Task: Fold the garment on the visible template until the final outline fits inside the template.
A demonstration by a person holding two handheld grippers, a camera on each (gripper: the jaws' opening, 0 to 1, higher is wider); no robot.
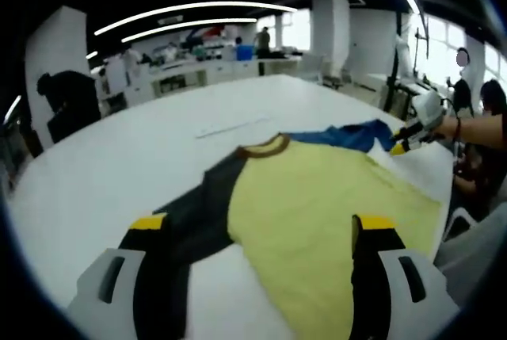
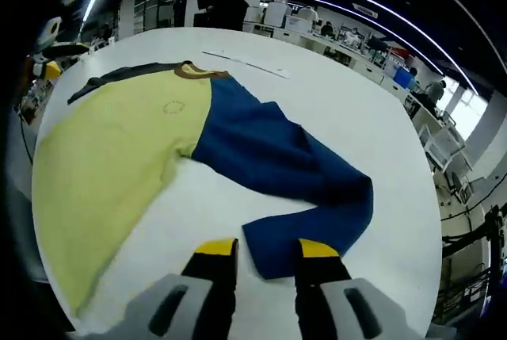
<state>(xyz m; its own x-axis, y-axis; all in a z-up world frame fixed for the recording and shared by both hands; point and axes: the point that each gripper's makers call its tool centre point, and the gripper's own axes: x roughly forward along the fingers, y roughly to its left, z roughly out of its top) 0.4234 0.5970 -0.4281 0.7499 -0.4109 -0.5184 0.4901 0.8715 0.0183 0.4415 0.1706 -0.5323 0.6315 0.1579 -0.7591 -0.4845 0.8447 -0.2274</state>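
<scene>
Garment point(image 1: 317, 213) lies flat on white tabletop point(image 1: 119, 173): yellow body, brown collar point(image 1: 264, 147), one dark sleeve point(image 1: 194, 217), one blue sleeve point(image 2: 277, 158).

Left tool point(image 1: 261, 233): jaws spread wide, hovering over the near hem; dark sleeve runs under its left jaw, yellow body reaches its right jaw. Nothing pinched.

Right tool point(image 2: 268, 254): jaws spread a little, straddling the blue sleeve's cuff just ahead of its tips. Whether the jaws touch the cloth cannot be told.

Thin pale strip point(image 2: 245, 63) on tabletop beyond the collar.
</scene>
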